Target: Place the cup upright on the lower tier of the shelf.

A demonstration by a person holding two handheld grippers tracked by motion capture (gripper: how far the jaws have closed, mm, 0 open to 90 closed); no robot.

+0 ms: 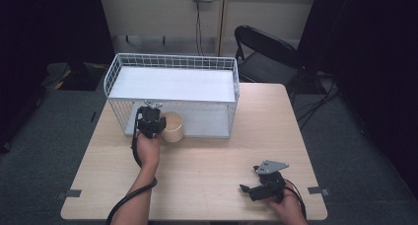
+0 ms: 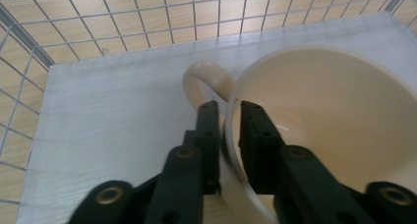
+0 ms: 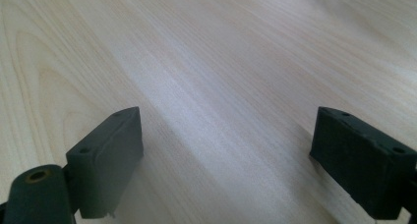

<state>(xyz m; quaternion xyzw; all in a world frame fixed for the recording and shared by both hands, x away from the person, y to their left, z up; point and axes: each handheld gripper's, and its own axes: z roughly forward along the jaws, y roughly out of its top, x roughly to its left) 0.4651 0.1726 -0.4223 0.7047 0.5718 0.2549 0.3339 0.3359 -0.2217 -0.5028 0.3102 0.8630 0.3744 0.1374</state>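
Note:
A cream mug (image 1: 173,127) stands at the front of the lower level of a white wire rack (image 1: 172,62). My left gripper (image 1: 149,120) is shut on the mug's rim (image 2: 231,121), one jaw inside and one outside, just beside the handle (image 2: 201,76). The mug (image 2: 324,130) is hollow and empty inside. My right gripper (image 1: 252,185) rests low over the bare wooden table (image 3: 206,76) near the front right edge, its jaws spread wide with nothing between them.
The rack has an upper white shelf (image 1: 172,84) and a lower white board (image 2: 108,121), with wire mesh at its sides. A black folding chair (image 1: 268,52) stands behind the table's far right corner. Grey carpet surrounds the table.

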